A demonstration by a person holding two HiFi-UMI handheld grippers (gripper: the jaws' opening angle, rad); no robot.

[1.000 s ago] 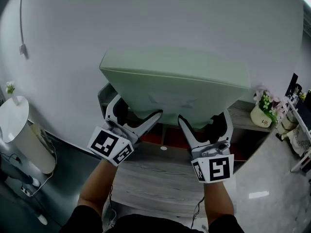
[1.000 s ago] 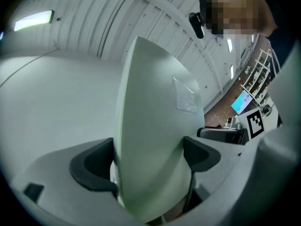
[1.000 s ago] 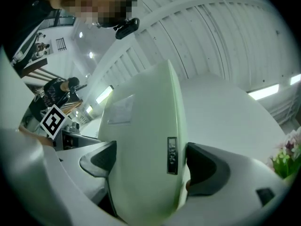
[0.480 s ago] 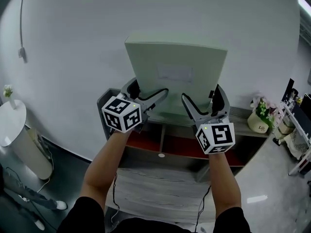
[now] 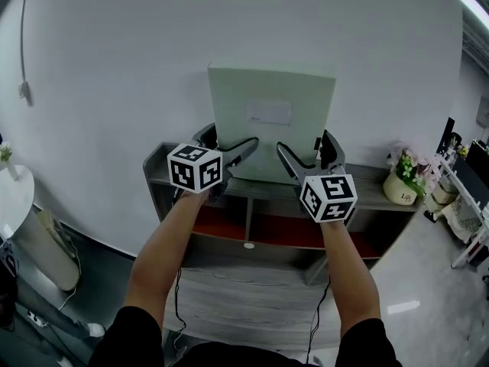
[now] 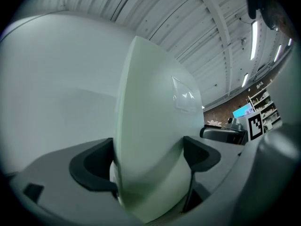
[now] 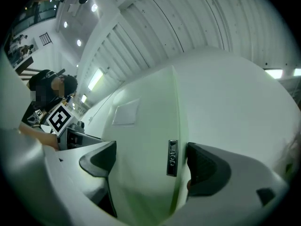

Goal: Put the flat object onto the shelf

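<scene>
Flat object [image 5: 271,121] stands upright over the shelf [image 5: 376,178] top. I can't see its bottom edge, so I judge that letting go before it seats could tip it forward off the shelf. Left gripper [image 5: 231,139] and right gripper [image 5: 304,141] each clamp its lower part, jaws narrowed onto its thickness.

A white wall [image 5: 114,75] is seen across the upper half, from 9 to 3 o'clock. A cable [image 5: 25,90] is hung down it at 10 o'clock. A white round stand [image 5: 14,197] is placed at 9 o'clock. A pot of flowers [image 5: 403,180] is set at 3 o'clock, with a wire rack [image 5: 462,205] just beside it.
</scene>
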